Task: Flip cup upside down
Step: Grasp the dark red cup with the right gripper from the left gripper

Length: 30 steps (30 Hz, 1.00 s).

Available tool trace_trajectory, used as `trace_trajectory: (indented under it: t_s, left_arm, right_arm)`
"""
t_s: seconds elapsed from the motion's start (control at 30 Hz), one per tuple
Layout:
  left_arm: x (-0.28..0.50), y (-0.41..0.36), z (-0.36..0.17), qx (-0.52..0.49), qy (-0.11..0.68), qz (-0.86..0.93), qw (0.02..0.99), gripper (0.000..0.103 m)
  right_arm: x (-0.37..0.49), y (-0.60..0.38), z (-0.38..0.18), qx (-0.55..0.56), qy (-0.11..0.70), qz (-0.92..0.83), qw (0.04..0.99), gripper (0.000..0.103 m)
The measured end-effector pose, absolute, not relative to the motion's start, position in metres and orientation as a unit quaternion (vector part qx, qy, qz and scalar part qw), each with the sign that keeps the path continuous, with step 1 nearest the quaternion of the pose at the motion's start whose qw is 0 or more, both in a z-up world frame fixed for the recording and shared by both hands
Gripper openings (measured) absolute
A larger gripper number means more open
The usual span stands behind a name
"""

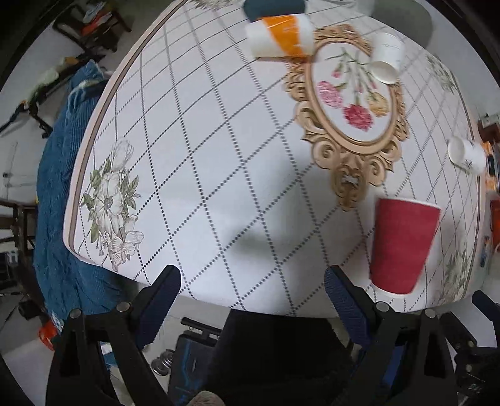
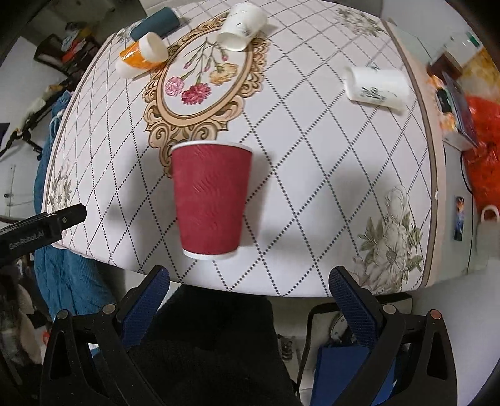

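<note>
The right tool (image 2: 248,290) hangs with its blue-padded fingers wide apart, gripping nothing, just short of the red ribbed paper cup (image 2: 211,200) that stands near the front edge of the desk (image 2: 328,187) under a white diamond-grid cloth. The left tool (image 1: 251,290), likewise spread and unloaded, has that cup (image 1: 401,245) off to its right. Farther back lie an orange-and-white cup (image 2: 140,57) and two white printed cups (image 2: 242,26) (image 2: 376,87) on their sides.
</note>
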<state>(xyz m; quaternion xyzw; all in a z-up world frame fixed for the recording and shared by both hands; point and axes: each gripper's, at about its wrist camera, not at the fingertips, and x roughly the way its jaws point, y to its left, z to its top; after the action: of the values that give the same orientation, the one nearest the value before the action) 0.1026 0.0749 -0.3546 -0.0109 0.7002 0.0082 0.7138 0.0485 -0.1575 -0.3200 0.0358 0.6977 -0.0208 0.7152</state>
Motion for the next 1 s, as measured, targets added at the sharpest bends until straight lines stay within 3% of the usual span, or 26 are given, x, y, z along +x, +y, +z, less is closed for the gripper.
trace_trajectory:
  t_s: [0.23, 0.47, 0.57, 0.7, 0.9, 1.0]
  left_arm:
    - [0.116, 0.093, -0.367, -0.012, 0.701, 0.005, 0.713, 0.094]
    - [0.116, 0.091, -0.378, 0.014, 0.700, 0.001, 0.714, 0.094]
    - [0.116, 0.090, -0.387, 0.017, 0.708, 0.000, 0.706, 0.098]
    - [0.116, 0.091, -0.398, 0.013, 0.716, 0.012, 0.698, 0.099]
    - [0.113, 0.101, -0.411, -0.010, 0.723, 0.037, 0.690, 0.099]
    - [0.109, 0.108, -0.417, -0.021, 0.724, 0.047, 0.687, 0.099]
  right_arm:
    - [0.070, -0.125, -0.308, -0.071, 0.697, -0.003, 0.714, 0.103]
    - [0.068, -0.063, -0.302, -0.403, 0.596, 0.103, 0.687, 0.103]
    - [0.041, -0.033, -0.321, -0.622, 0.471, 0.188, 0.596, 0.103]
    - [-0.002, -0.031, -0.360, -0.802, 0.324, 0.272, 0.423, 0.103]
    - [-0.031, -0.069, -0.409, -0.894, 0.173, 0.361, 0.200, 0.102]
    - [-0.034, -0.085, -0.424, -0.905, 0.118, 0.386, 0.135, 0.101]
